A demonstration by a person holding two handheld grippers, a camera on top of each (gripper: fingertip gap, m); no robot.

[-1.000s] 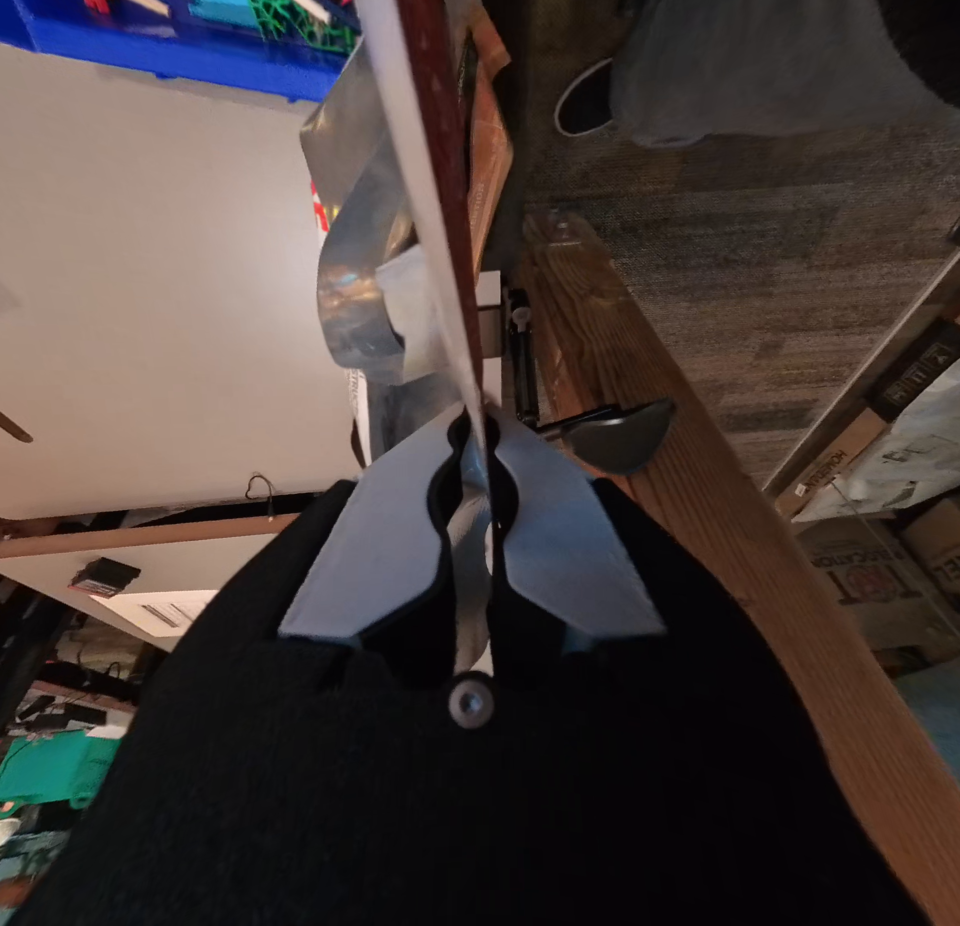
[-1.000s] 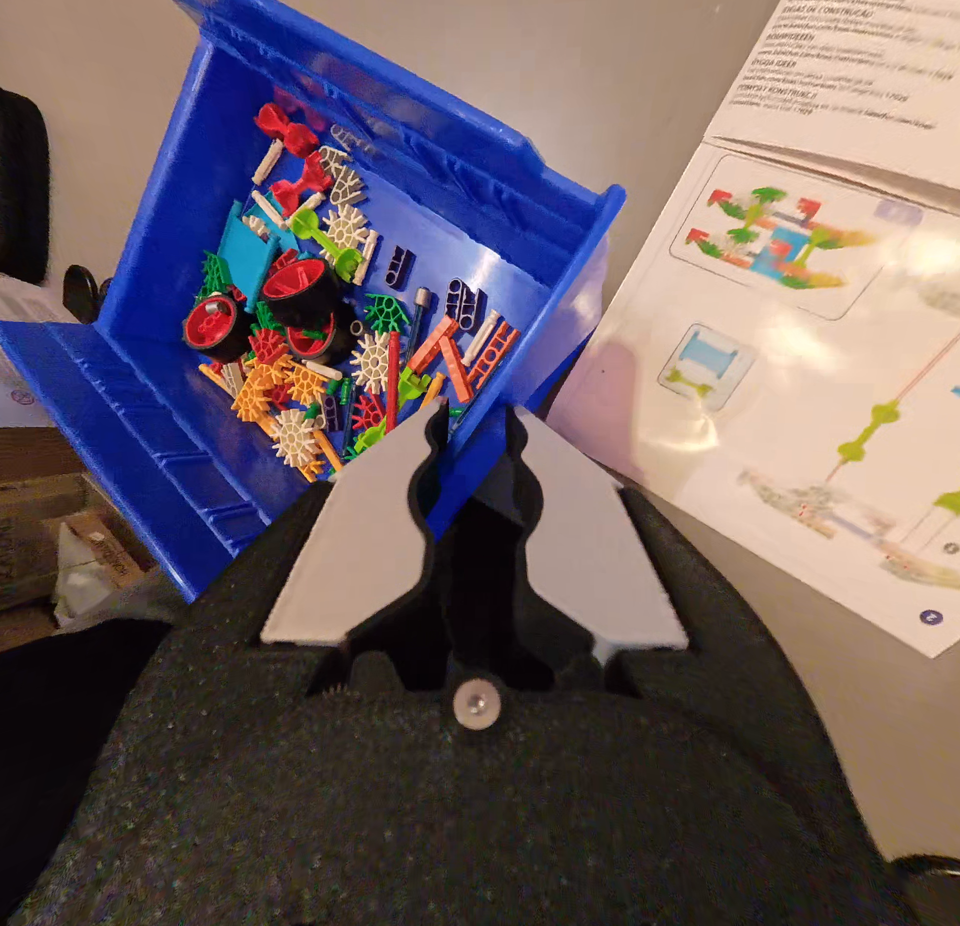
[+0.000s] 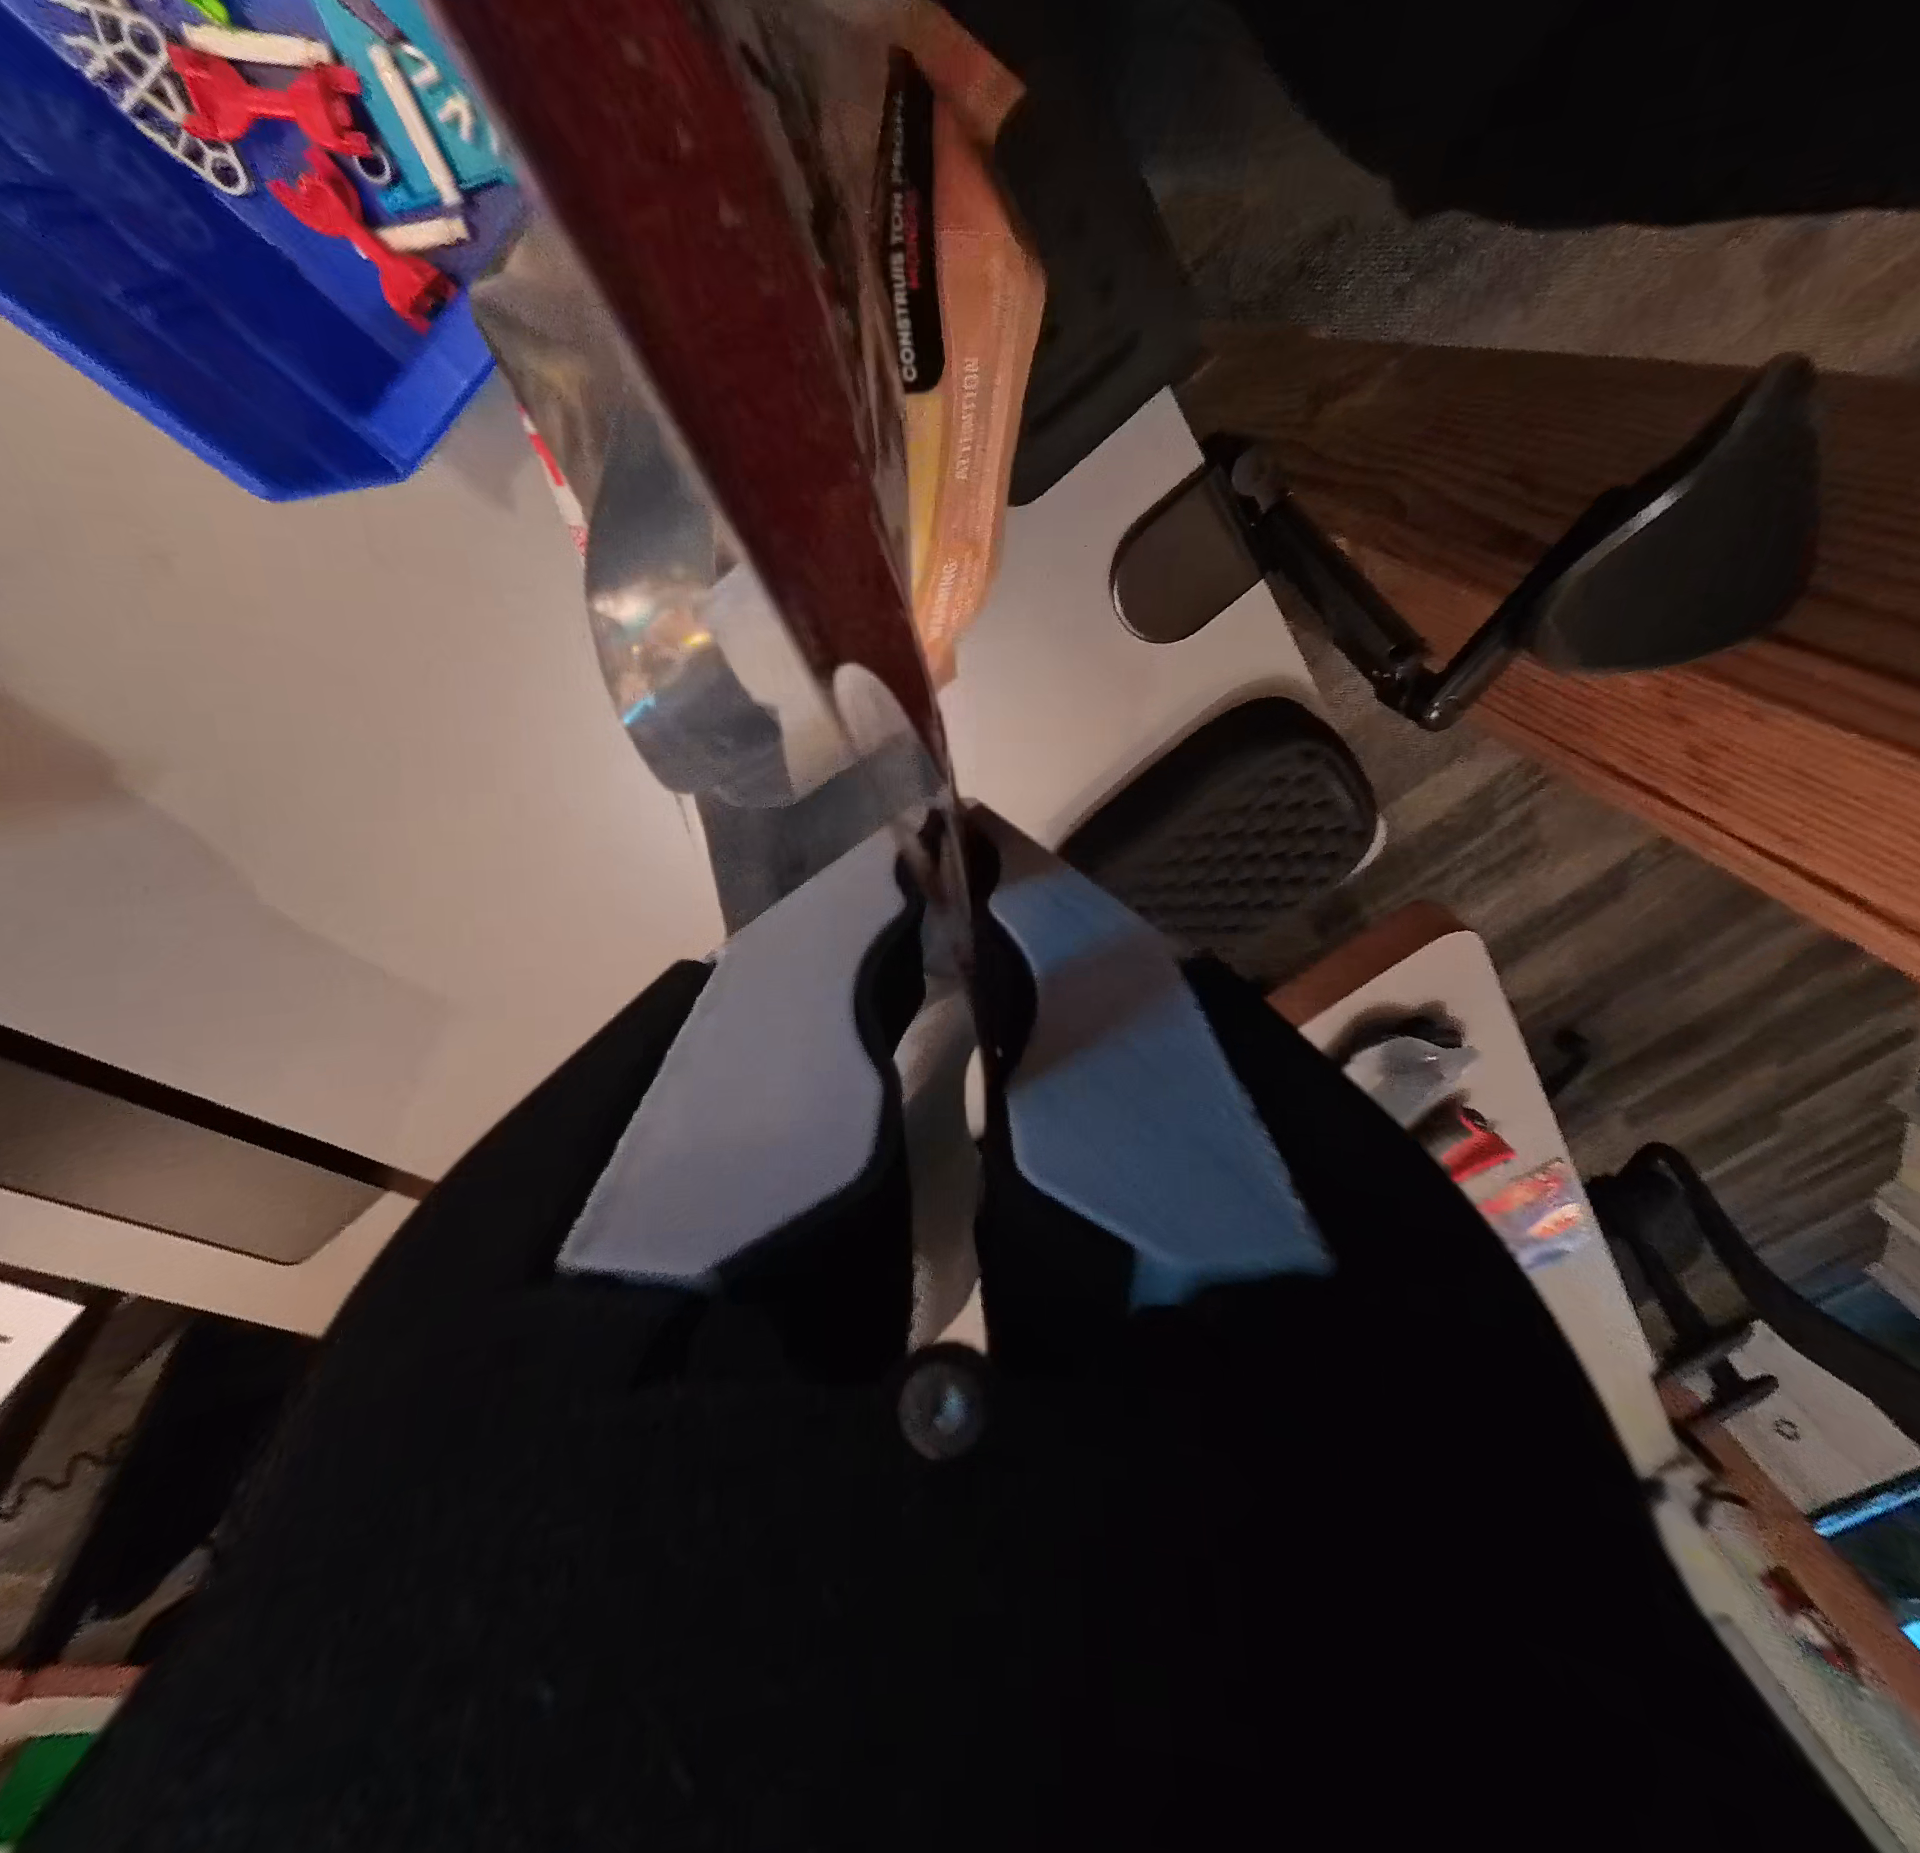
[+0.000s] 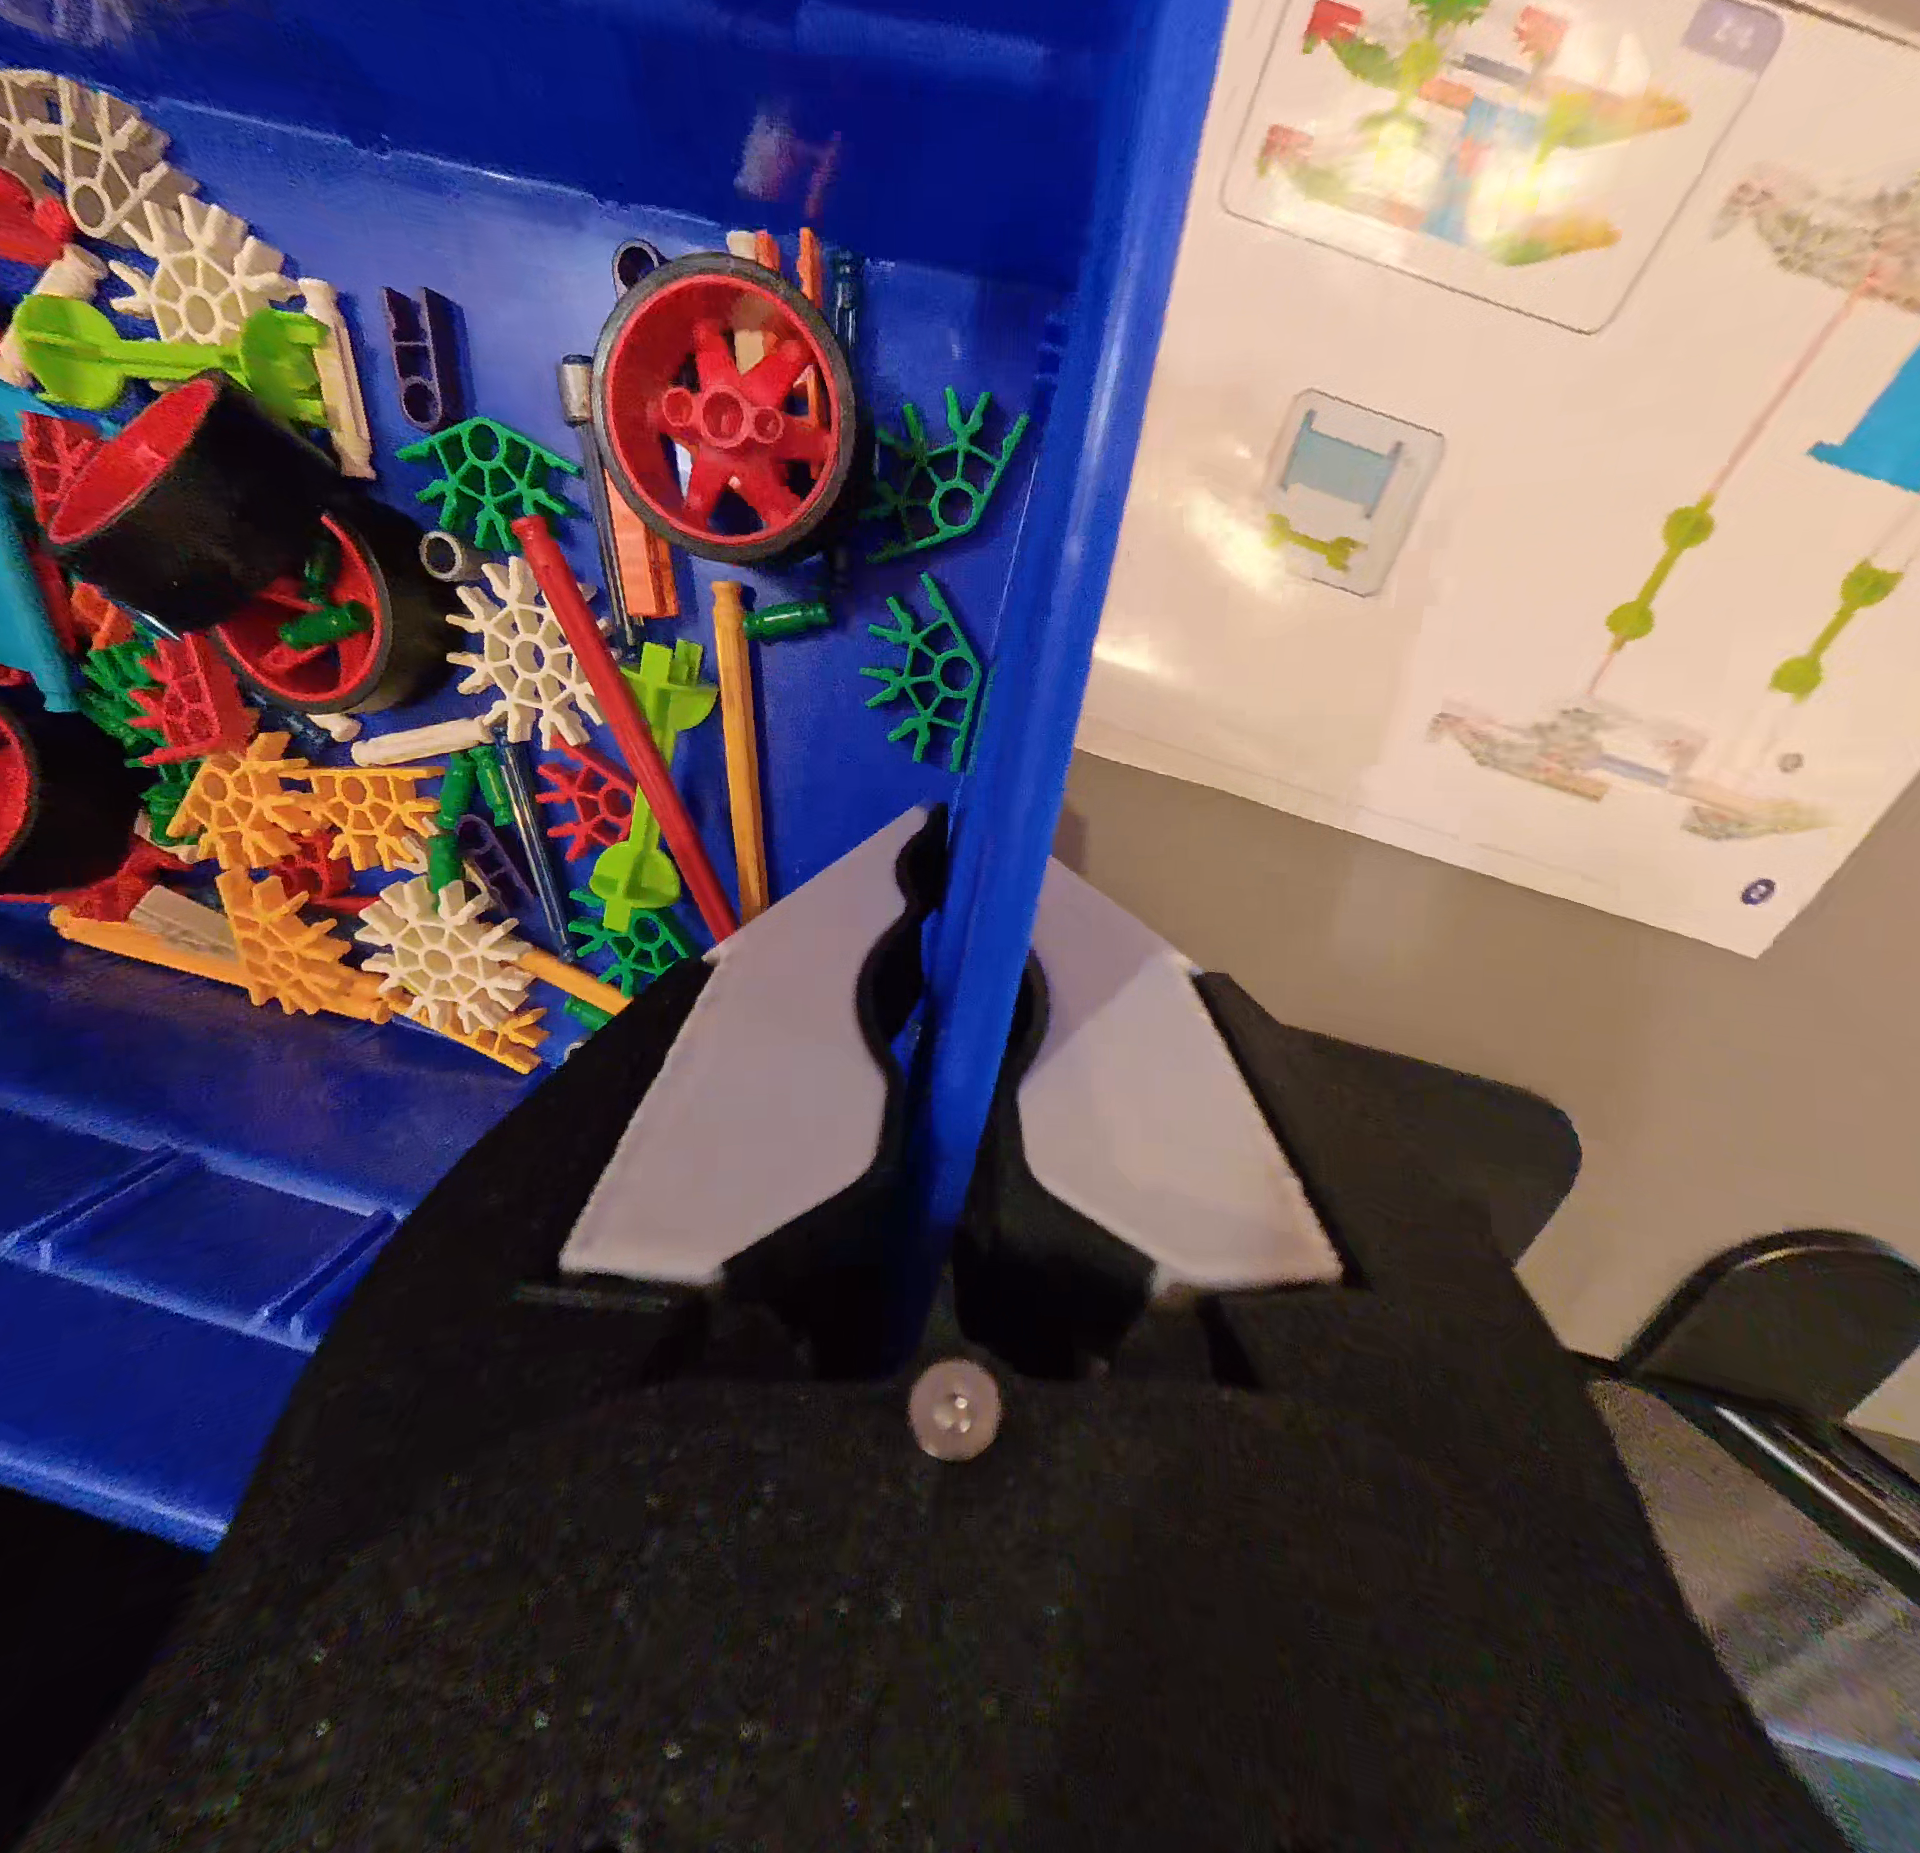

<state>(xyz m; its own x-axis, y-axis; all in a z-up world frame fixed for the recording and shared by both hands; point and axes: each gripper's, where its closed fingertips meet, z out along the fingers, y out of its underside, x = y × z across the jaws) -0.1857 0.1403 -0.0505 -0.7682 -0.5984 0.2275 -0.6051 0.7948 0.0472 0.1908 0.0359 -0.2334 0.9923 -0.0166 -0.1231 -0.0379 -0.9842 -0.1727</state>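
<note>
Both pairs of fingers are clamped on something. Closest to me, the right gripper (image 4: 971,930) has pinched the side wall of the blue bin (image 4: 1101,453), one finger inside and one outside, with the wall running straight up between them. Just inside that wall, past the inner finger, lies a loose heap of building-toy pieces: a long red rod (image 4: 623,723), an orange rod (image 4: 740,743), white snowflake connectors (image 4: 530,660), green fan-shaped connectors (image 4: 930,676), and farther in a red wheel with a black tyre (image 4: 727,406). On the outer side of the bin wall, a printed instruction sheet (image 4: 1507,473) lies flat on the pale table. The left gripper (image 3: 951,868) is closed on the thin edge of a dark red cardboard flap (image 3: 675,245), apparently part of a toy box, seen edge-on and rising away from the fingers; a crumpled clear plastic bag (image 3: 665,598) sits just beside the flap, and the bin (image 3: 187,349) shows beyond it with red pieces (image 3: 301,110) inside. To my eye the bin is stiff, smooth plastic, made heavier on one side by its load, so a deep bite on the rim looks safer than a fingertip pinch, since the pieces slide freely when it tilts. The flap looks light and bendy, and likely to crease.
</note>
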